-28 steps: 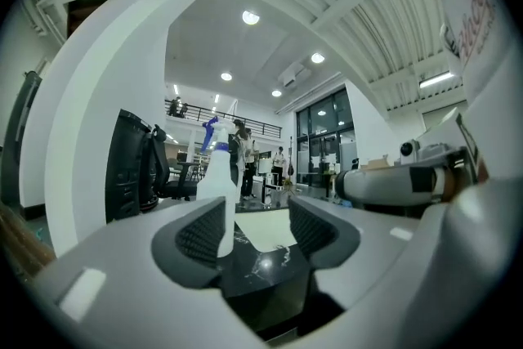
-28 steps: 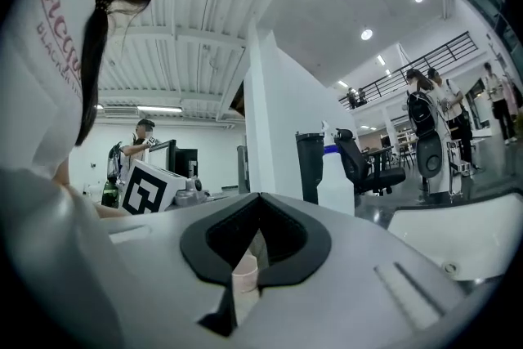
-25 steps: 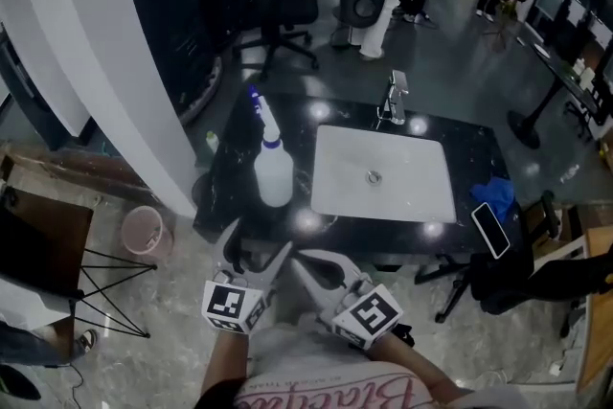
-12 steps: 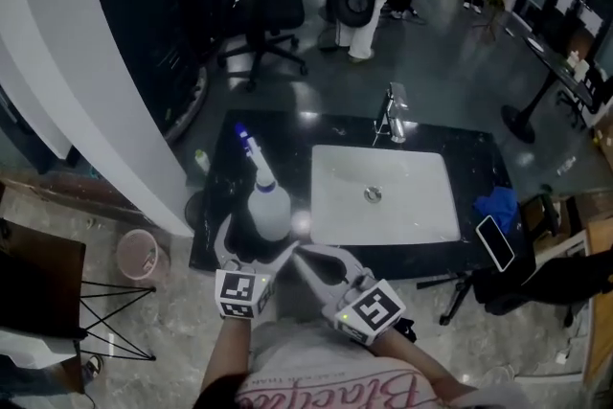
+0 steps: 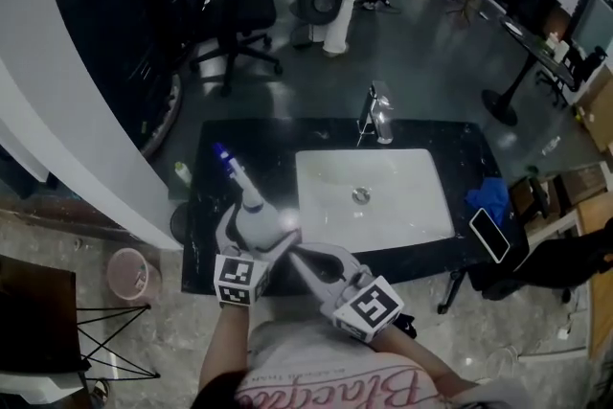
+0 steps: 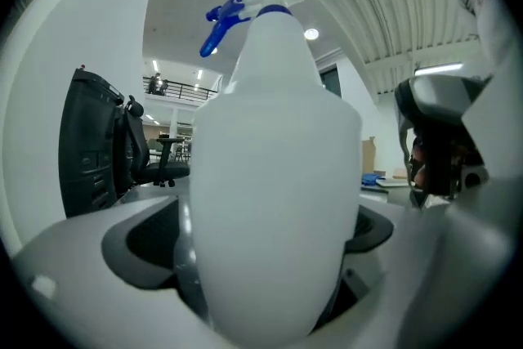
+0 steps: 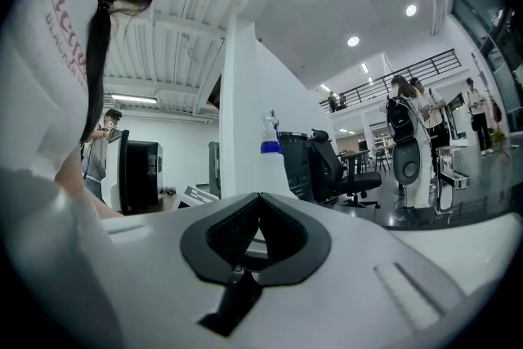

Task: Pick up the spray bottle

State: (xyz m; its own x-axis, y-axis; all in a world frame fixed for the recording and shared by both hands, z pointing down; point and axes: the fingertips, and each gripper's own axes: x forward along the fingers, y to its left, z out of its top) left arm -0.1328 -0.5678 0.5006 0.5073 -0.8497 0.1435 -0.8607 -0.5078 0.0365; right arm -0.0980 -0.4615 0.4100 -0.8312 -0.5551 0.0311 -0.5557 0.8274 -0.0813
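A white spray bottle (image 5: 257, 221) with a blue nozzle (image 5: 223, 154) stands at the left front of the black counter (image 5: 213, 206). My left gripper (image 5: 255, 237) is open, and its jaws stand on either side of the bottle's body. In the left gripper view the bottle (image 6: 278, 192) fills the gap between the two dark pads. I cannot see the pads pressing on it. My right gripper (image 5: 298, 256) is shut and empty, just right of the bottle at the counter's front edge. The bottle (image 7: 269, 158) shows beyond the closed jaws of the right gripper (image 7: 257, 200).
A white sink basin (image 5: 374, 223) with a faucet (image 5: 376, 115) takes up the counter's middle. A phone (image 5: 489, 234) and a blue cloth (image 5: 488, 196) lie at the right end, and a small green bottle (image 5: 182, 172) at the left. A pink bin (image 5: 126, 273) stands on the floor.
My left gripper has moved forward from in front of the counter, and its jaws now straddle the spray bottle. The right gripper has followed it to the counter's edge.
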